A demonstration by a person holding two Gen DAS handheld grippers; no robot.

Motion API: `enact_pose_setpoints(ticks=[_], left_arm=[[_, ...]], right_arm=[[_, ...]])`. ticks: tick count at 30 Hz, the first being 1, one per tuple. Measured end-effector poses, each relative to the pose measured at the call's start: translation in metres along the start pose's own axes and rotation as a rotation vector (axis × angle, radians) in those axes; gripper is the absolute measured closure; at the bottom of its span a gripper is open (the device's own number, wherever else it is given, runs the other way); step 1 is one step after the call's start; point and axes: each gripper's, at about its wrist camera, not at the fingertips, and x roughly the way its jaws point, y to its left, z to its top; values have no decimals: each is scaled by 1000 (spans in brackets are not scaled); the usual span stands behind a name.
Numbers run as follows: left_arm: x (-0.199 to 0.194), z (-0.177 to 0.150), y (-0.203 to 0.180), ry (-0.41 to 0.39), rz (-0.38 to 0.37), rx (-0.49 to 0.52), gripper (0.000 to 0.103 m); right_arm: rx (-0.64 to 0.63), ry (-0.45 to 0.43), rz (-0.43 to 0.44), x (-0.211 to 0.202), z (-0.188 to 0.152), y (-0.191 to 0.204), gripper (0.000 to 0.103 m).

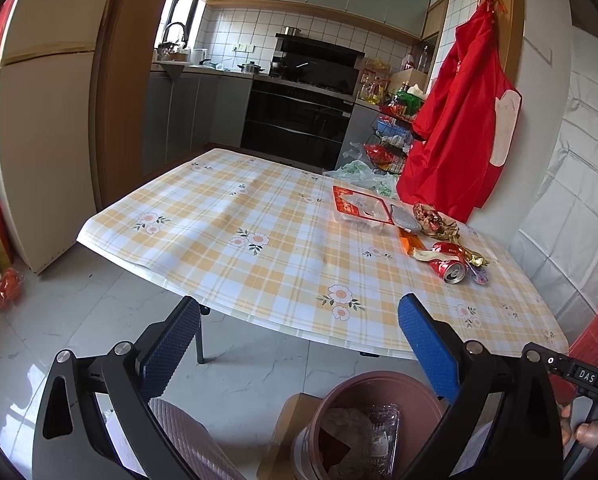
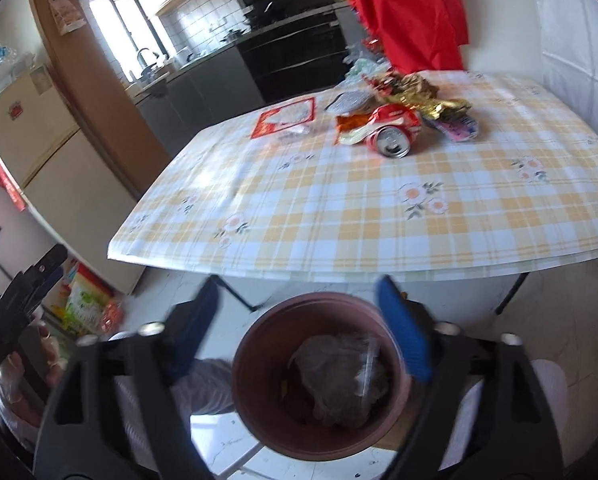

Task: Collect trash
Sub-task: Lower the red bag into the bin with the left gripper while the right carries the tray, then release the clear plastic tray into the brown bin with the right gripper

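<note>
A brown trash bin (image 1: 379, 378) stands on the floor before the table, with clear plastic packaging (image 1: 379, 428) inside. My left gripper (image 1: 299, 308) is open and empty, above the bin's far side near the table edge. My right gripper (image 2: 299, 286) hangs open and empty over the bin (image 2: 255, 332), where crumpled clear plastic (image 2: 339, 376) lies. On the checked tablecloth (image 1: 259, 208) lie a crushed red can (image 1: 449, 268) (image 2: 391, 142), gold wrappers (image 1: 435, 220) (image 2: 415, 92), an orange packet (image 1: 411, 242) and a clear tray with a red label (image 1: 359, 208) (image 2: 287, 118).
A cream fridge (image 1: 47, 140) stands left of the table and a red apron (image 1: 459, 120) hangs at its far right corner. Behind is a black oven (image 1: 299, 116). Bags and boxes (image 2: 87, 304) sit on the floor at left. A gloved hand (image 2: 19, 376) holds the other gripper's handle.
</note>
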Motion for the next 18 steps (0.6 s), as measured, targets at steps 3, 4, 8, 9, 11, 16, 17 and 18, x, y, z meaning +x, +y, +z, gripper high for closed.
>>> enact_pose_setpoints(ticks=[3, 4, 8, 9, 11, 16, 17, 18], left_arm=[[1, -2, 1, 2, 3, -1, 6], [2, -2, 1, 4, 3, -2, 6], [3, -4, 3, 9, 6, -4, 6], [4, -4, 3, 11, 7, -4, 6], [5, -5, 3, 15, 10, -4, 6], [13, -7, 2, 34, 14, 6, 6], [15, -8, 2, 39, 15, 10, 6], [17, -8, 1, 43, 14, 12, 6]], right_arm=[[13, -32, -24, -4, 2, -3, 6], [16, -32, -33, -4, 3, -4, 6], [22, -28, -62, -2, 2, -8, 6], [22, -29, -70, -2, 2, -9, 6], [20, -30, -79, -2, 2, -10, 6], [22, -33, -104, 2, 2, -17, 6], [22, -34, -114, 2, 3, -19, 6], [23, -35, -120, 3, 3, -20, 6]])
